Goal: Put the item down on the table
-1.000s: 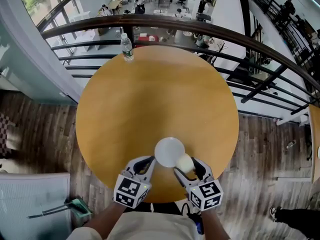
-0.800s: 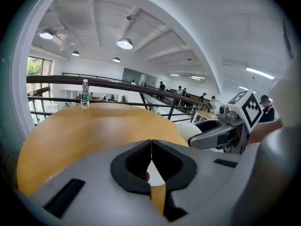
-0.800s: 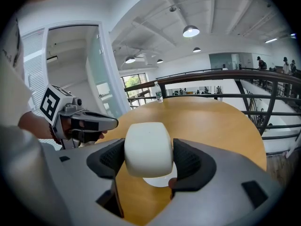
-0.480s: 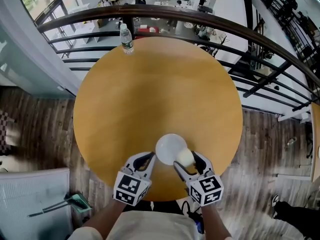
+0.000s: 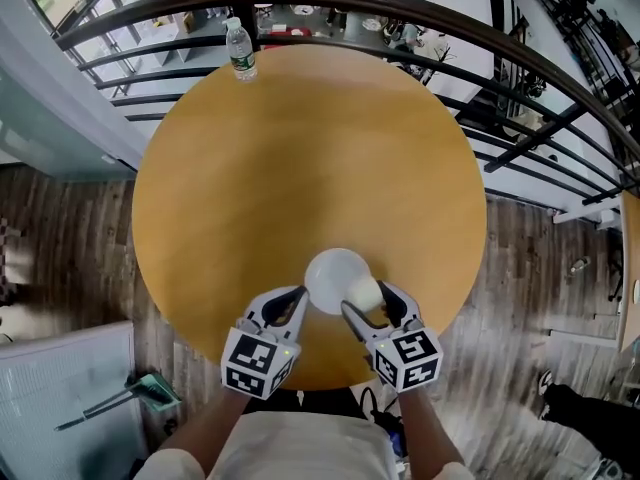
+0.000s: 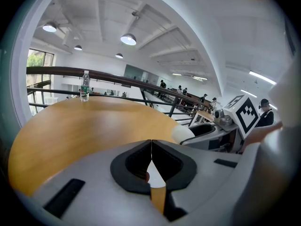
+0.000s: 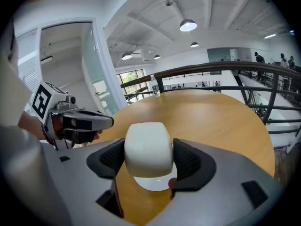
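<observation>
Right gripper point(image 5: 366, 300) clamps the cup point(image 7: 148, 147) above the near plate point(image 5: 328, 271); lower it level, then release; left gripper point(image 5: 298, 300) closed, empty.

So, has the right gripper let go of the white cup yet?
No, the right gripper has both jaws pressed against the sides of the white cup.

left claw point(image 5: 299, 297) | right claw point(image 5: 367, 303) | grey shells, black pads point(image 7: 189, 161) | pale shirt point(image 5: 300, 450)
</observation>
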